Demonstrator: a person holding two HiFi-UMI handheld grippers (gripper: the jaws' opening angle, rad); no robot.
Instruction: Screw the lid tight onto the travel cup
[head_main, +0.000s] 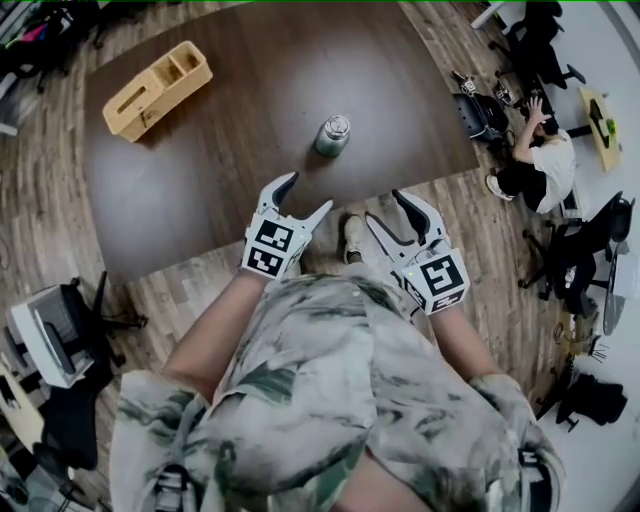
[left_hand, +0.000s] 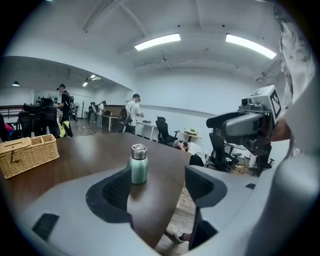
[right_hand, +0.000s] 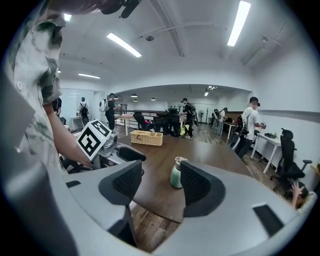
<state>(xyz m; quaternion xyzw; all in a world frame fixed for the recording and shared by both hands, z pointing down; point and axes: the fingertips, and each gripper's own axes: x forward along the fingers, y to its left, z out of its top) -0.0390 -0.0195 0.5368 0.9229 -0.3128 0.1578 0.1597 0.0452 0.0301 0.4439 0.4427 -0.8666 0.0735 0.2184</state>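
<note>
A pale green travel cup (head_main: 332, 136) with a silver lid stands upright on the dark brown table (head_main: 240, 160), near its front edge. Both gripper views show the cup (left_hand: 138, 164) (right_hand: 176, 173) some way ahead of the jaws. My left gripper (head_main: 296, 202) hangs just off the table's front edge, open, with nothing between its fingers. My right gripper (head_main: 392, 214) is over the floor in front of the table, open and empty too. Neither touches the cup. In the left gripper view the right gripper (left_hand: 240, 125) shows at the right.
A wicker basket (head_main: 157, 88) sits at the table's far left corner. Office chairs (head_main: 60, 330) stand left and right of me. A person (head_main: 535, 160) sits on the floor to the right of the table. Several people stand at desks far behind.
</note>
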